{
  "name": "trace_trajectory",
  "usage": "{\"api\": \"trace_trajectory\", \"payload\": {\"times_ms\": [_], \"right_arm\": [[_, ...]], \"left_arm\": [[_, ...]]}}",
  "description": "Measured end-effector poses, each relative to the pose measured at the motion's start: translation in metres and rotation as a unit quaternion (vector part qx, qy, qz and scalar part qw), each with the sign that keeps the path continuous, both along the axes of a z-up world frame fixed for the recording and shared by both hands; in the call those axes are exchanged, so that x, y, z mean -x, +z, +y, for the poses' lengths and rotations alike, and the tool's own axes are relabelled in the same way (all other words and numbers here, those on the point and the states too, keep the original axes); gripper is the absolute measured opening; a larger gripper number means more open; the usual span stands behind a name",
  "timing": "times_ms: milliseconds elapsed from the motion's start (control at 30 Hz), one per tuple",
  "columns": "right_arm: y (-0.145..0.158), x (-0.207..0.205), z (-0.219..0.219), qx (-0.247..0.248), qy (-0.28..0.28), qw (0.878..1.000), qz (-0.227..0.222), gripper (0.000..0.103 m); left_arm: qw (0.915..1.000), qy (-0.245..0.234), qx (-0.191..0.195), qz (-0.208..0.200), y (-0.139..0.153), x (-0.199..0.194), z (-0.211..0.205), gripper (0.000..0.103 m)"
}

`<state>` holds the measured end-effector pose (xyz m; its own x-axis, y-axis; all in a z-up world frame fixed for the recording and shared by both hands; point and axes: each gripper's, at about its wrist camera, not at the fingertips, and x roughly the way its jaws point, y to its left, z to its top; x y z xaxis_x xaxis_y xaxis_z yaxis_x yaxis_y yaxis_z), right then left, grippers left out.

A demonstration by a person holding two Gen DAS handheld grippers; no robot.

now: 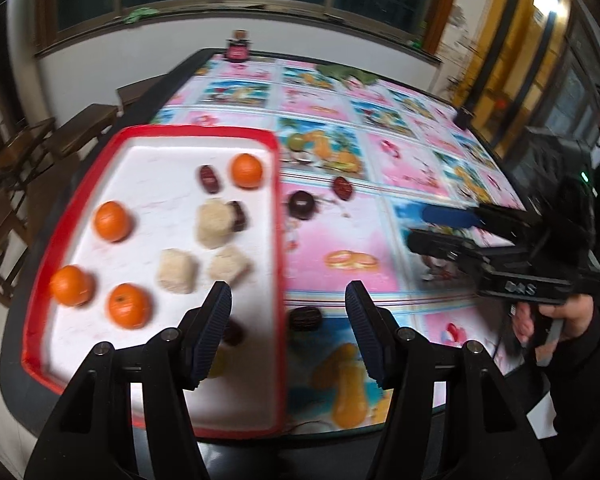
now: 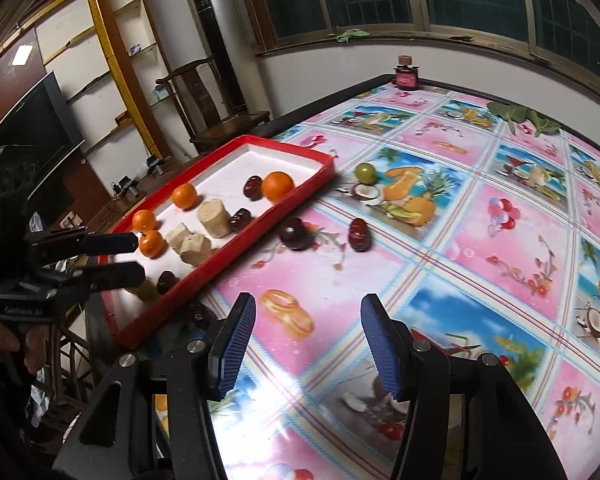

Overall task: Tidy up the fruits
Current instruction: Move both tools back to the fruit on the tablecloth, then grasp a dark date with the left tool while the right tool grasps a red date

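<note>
A red-rimmed white tray [image 1: 278, 216] holds several oranges [image 1: 111, 221], three beige chunks [image 1: 216, 223] and dark dates [image 1: 209, 179]. My left gripper [image 1: 288, 296] hangs open over the tray's right rim, nothing between its fingers. Loose on the patterned tablecloth lie a dark round fruit [image 2: 294, 234], a red date [image 2: 358, 234], a green fruit [image 2: 365, 172] and a dark date [image 1: 305, 317] by the tray's edge. My right gripper [image 2: 308, 304] is open and empty above bare cloth, right of the tray. Each wrist view shows the other gripper open, the right gripper [image 1: 417, 226] and the left gripper [image 2: 140, 257].
A small dark jar [image 2: 407, 76] stands at the table's far edge, green leaves [image 2: 520, 116] near it. Wooden chairs [image 1: 80, 128] line the left side of the table. A person's hand [image 1: 556, 316] holds the right gripper's handle.
</note>
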<state>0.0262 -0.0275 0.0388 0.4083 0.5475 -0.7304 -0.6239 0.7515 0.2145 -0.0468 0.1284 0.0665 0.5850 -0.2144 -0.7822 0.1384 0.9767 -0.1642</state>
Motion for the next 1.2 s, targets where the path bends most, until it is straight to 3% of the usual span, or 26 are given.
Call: {"api": "trace_trajectory", "payload": {"times_ms": [200, 467, 600, 700, 1100, 1200], "right_arm": [[-0.002, -0.016, 0.001, 0.008, -0.001, 1.0, 0.002, 0.056], [-0.009, -0.027, 0.009, 0.001, 0.007, 1.0, 0.006, 0.055], [-0.015, -0.03, 0.01, -0.003, 0.005, 1.0, 0.013, 0.055], [-0.016, -0.031, 0.01, -0.005, 0.007, 1.0, 0.013, 0.055], [-0.033, -0.059, 0.022, 0.011, -0.003, 1.0, 0.018, 0.05], [-0.035, -0.068, 0.027, 0.018, -0.006, 1.0, 0.016, 0.046]], "left_arm": [[0.9993, -0.032, -0.008, 0.018, -0.01, 0.0, -0.027, 0.058], [0.9977, -0.023, 0.037, 0.052, -0.029, 0.014, -0.039, 0.05], [0.9976, 0.004, 0.021, 0.065, -0.041, 0.009, -0.037, 0.05], [0.9978, 0.019, 0.008, 0.063, -0.043, 0.006, -0.031, 0.033], [0.9976, 0.031, -0.018, 0.059, -0.051, -0.016, -0.033, 0.031], [0.9976, 0.032, -0.019, 0.059, -0.052, -0.015, -0.032, 0.022]]}}
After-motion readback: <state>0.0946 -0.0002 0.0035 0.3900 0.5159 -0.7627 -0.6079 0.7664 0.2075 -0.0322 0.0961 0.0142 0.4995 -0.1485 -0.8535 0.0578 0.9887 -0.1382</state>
